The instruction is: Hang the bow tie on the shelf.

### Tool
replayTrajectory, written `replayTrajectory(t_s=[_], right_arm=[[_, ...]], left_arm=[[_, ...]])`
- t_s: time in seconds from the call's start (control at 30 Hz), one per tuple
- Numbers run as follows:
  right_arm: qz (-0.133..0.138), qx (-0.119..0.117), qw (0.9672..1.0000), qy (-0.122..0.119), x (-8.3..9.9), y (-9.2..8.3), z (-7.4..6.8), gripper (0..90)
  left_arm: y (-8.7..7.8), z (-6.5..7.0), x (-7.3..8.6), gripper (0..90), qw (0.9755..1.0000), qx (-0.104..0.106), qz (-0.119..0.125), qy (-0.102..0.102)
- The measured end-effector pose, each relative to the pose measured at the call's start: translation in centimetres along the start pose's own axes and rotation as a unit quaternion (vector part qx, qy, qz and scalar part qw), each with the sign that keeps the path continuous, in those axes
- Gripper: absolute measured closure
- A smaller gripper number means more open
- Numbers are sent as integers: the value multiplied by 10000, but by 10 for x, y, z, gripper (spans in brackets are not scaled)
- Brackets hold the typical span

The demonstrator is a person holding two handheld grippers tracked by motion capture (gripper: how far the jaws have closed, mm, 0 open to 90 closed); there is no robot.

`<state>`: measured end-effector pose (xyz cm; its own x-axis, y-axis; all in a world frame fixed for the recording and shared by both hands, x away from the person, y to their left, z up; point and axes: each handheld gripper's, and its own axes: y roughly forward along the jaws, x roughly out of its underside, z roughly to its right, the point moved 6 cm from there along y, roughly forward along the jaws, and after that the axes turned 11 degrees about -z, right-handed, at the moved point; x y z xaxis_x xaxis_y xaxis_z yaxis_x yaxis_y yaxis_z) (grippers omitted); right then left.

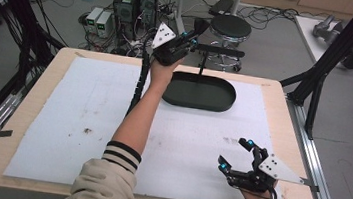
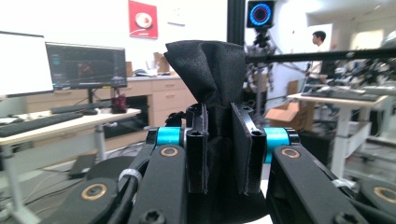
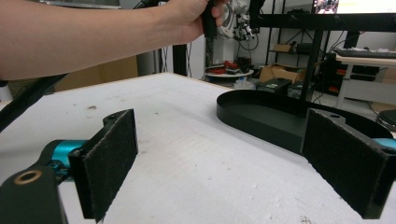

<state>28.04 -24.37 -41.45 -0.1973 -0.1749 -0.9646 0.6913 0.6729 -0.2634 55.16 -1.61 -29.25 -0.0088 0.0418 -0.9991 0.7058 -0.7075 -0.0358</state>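
pinching a black cloth (image 2: 205,70) in the left gripper (image 2: 218,140), raised beyond the black tray (image 1: 199,93), right gripper (image 1: 238,157) gaping wide

Each black tool, the left tool (image 1: 192,35) and the right tool (image 1: 235,154), has cyan joint caps, brass-ringed screws, felt-faced flat pads (image 3: 109,158), a grey three-cornered plate dotted with holes and a ribbed black cable, while the person wears a beige sleeve (image 1: 104,184) with a black-and-white striped cuff.
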Motion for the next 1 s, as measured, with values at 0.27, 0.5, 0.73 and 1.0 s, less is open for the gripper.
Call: replayTrajectory(t_s=[0.27,0.5,0.73,1.0], right_arm=[[2,-45,10000,3,0,1,-2,103],[-35,-88,10000,28,2,4,-3,103],[2,-89,9999,62,2,3,-2,103],[-1,-88,9999,63,2,3,-2,103]], left_arm=[[6,-10,3,767,9995,-234,-47,-191],[7,-6,-5,767,9992,-51,173,-368],[12,-9,-2,767,9991,-279,-25,-304],[10,-19,2,767,9982,-525,-171,-251]])
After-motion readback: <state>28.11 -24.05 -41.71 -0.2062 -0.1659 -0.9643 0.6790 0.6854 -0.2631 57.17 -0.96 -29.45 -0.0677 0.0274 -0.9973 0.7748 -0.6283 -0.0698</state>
